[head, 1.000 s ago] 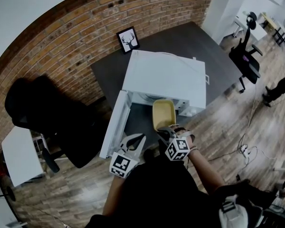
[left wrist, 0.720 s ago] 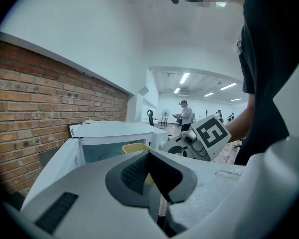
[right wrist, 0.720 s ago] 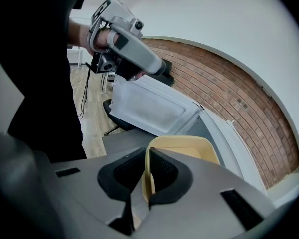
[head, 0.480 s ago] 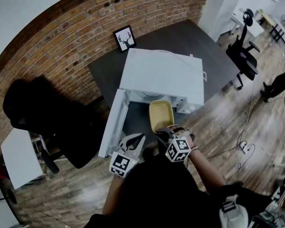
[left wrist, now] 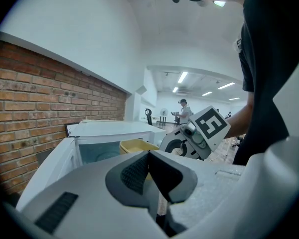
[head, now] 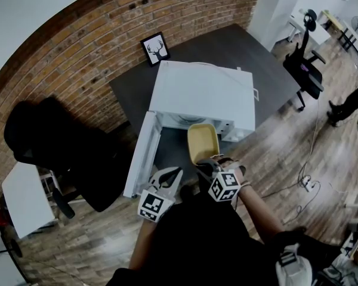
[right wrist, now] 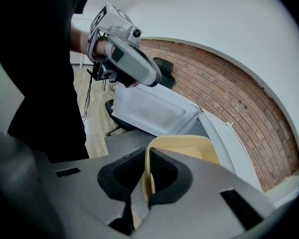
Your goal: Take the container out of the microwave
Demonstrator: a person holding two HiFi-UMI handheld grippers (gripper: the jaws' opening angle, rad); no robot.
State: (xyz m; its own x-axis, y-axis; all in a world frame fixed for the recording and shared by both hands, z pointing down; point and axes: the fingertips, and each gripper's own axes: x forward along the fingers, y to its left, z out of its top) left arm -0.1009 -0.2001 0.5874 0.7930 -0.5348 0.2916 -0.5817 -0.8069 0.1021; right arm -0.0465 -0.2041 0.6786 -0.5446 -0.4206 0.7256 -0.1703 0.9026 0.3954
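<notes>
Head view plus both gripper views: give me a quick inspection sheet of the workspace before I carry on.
Surface: dark table, carrying the microwave.
Job's things: microwave with its door open; yellow container at the opening.
Clutter: framed picture behind the microwave.
Grippers: left gripper shut, empty; right gripper shut on the container's near rim, jaws having just been closing.
Cables: cord lying on the floor at the right.
Surroundings: brick wall, office chair, a person at the far right.
</notes>
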